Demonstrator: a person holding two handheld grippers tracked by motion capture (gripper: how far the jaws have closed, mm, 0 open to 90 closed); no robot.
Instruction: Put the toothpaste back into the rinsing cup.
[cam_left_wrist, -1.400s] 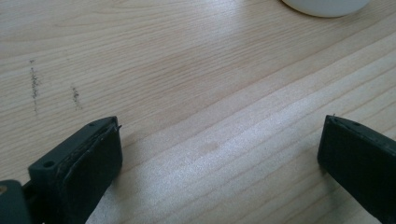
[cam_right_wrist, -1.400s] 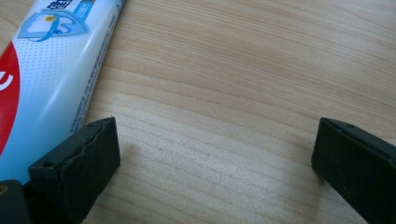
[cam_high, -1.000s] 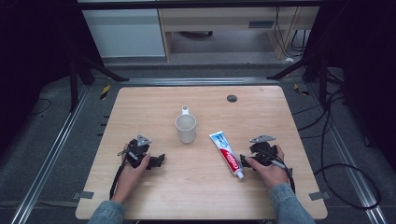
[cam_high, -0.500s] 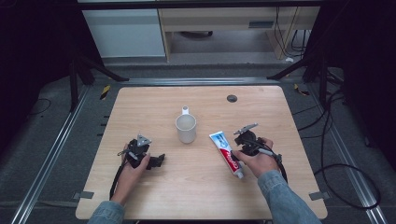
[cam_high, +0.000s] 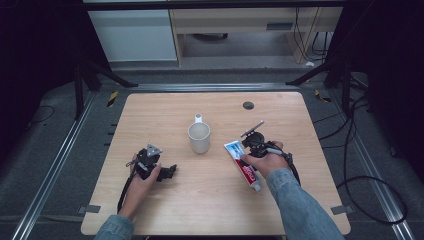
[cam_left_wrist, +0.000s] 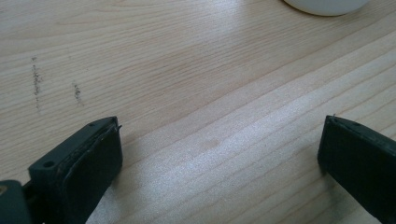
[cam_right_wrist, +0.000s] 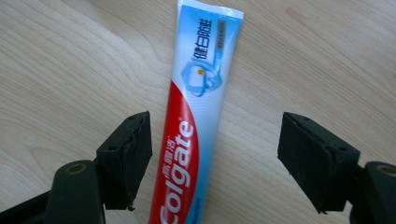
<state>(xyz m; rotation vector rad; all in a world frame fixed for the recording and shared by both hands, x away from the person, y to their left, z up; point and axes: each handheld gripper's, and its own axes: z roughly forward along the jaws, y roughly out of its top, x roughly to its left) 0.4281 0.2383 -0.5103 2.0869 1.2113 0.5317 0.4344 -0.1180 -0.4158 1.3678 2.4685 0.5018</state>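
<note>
Toothpaste flat on table, toward right edge, beside mug. Right gripper poised over tube, jaws spread astride it after partly closing, not yet pinching. Left gripper parked near left edge, jaws spread, empty.

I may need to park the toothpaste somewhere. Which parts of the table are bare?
Bare wood: the far-left corner of the table behind the mug, the strip between mug and left gripper, and the near edge between both forearms. Crowded: around the toothpaste tube under the right gripper.
</note>
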